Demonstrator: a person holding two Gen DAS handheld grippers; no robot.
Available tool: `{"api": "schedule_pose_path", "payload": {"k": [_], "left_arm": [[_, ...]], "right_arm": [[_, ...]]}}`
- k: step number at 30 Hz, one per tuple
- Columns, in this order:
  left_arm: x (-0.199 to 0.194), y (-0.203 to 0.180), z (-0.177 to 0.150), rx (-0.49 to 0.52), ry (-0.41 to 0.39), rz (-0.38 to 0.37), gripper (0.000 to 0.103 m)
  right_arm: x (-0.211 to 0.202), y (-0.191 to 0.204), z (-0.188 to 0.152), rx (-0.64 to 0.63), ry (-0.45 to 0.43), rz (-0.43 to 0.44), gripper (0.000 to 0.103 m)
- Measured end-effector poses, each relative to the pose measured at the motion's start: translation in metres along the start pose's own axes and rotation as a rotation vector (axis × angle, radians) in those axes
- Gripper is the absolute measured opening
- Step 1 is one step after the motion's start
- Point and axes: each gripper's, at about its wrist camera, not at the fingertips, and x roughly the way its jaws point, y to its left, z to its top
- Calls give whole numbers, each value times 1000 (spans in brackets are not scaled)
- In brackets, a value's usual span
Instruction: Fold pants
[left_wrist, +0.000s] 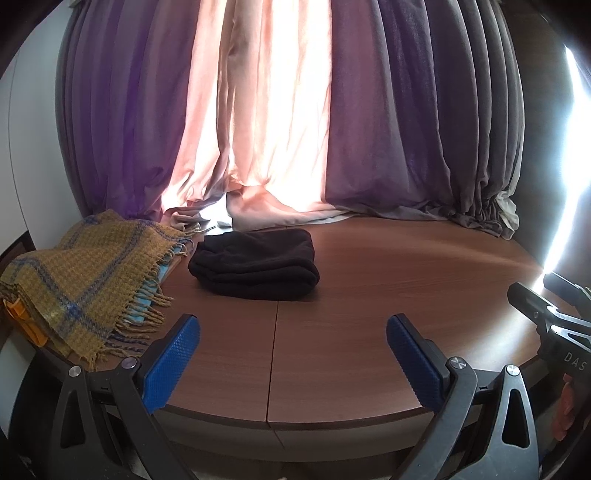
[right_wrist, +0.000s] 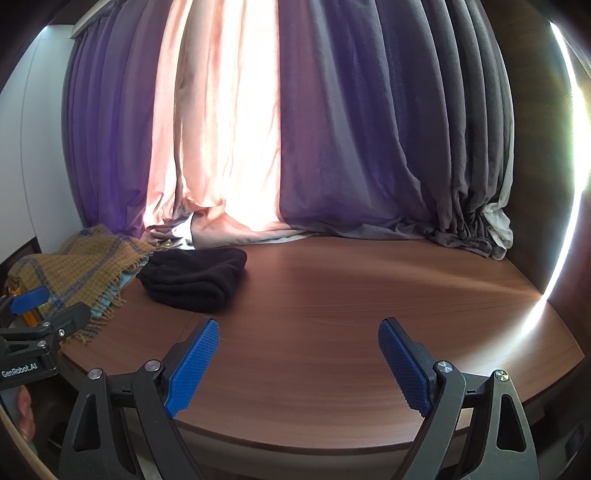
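Black pants (left_wrist: 255, 264) lie as a compact folded stack on the wood table (left_wrist: 388, 266), far-left area, just beside the mustard plaid scarf (left_wrist: 85, 280) w/ fringe. Left gripper (left_wrist: 293, 354) hangs near the table's near edge, jaws spread wide, nothing btwn the blue pads. Right gripper (right_wrist: 298, 363) same: wide apart, empty, over bare tabletop to the right of the pants. Both well apart from the cloth, prob because the folding looks done
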Motion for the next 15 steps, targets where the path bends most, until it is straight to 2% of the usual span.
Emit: {"api": "schedule_pose_path", "payload": {"k": [11,15], "left_arm": [[-6,-2,2,10,-8,0,103],[-6,-4,1,26,0,21,103]], "right_arm": [[-4,-2,2,-6,-3,8,89],[-4,0,2,-4,-3,7,89]]}}
